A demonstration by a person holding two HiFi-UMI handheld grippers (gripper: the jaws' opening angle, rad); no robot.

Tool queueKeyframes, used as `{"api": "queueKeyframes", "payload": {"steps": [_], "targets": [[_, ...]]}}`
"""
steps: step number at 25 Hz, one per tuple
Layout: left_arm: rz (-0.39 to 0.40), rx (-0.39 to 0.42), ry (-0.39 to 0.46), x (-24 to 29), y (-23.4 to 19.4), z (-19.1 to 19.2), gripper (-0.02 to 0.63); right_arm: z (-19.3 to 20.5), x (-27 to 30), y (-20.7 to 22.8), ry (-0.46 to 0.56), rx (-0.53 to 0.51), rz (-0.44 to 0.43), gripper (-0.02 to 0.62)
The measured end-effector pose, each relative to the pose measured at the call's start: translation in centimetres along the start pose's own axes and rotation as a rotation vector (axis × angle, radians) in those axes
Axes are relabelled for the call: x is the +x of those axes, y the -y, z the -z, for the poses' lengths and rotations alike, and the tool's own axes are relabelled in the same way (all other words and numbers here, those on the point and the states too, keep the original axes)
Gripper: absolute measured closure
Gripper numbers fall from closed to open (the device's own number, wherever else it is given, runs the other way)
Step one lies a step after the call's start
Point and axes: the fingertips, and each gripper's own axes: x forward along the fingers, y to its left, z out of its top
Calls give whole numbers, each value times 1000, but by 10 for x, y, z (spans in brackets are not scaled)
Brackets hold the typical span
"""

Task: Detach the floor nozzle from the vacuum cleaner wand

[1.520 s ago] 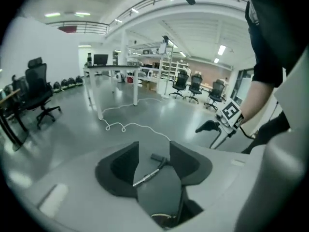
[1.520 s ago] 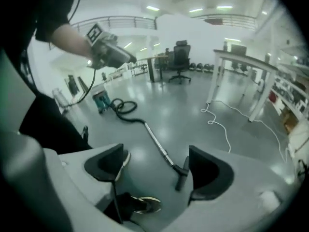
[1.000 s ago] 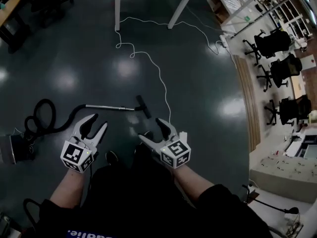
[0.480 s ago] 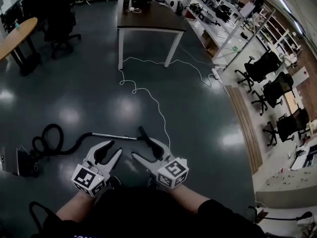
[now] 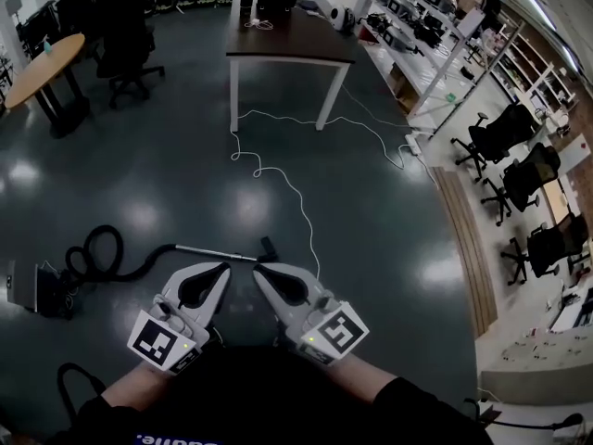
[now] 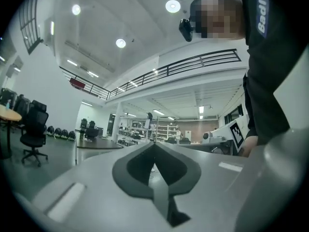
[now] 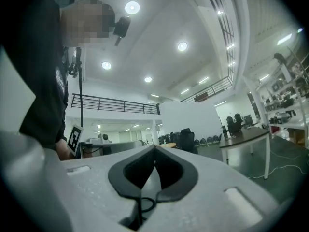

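Note:
The vacuum cleaner lies on the dark floor in the head view. Its metal wand (image 5: 211, 252) runs left to right, with the black floor nozzle (image 5: 269, 247) at its right end. A black hose (image 5: 104, 252) loops left to the vacuum body (image 5: 35, 290). My left gripper (image 5: 224, 269) and right gripper (image 5: 258, 270) are held side by side in the air, nearer me than the wand and touching nothing. Both have just been closing and are now shut with nothing between the jaws. The left gripper (image 6: 154, 144) and the right gripper (image 7: 155, 149) point level into the room.
A white cable (image 5: 278, 179) snakes over the floor from a dark table (image 5: 287, 40) towards the nozzle. A round wooden table (image 5: 42, 68) stands far left. Office chairs (image 5: 519, 179) and shelving line the right side.
Both grippers have risen and drawn closer together, and their jaws went from wide open to shut. The head view has tilted up, showing more of the room.

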Motion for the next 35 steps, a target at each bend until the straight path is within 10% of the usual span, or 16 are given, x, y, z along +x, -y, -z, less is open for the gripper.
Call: {"api": "queueKeyframes", "payload": {"steps": [35], "targets": [[96,60,-41,-2,31,10,604,1,-14,-6,-1,-43,44,597]]}}
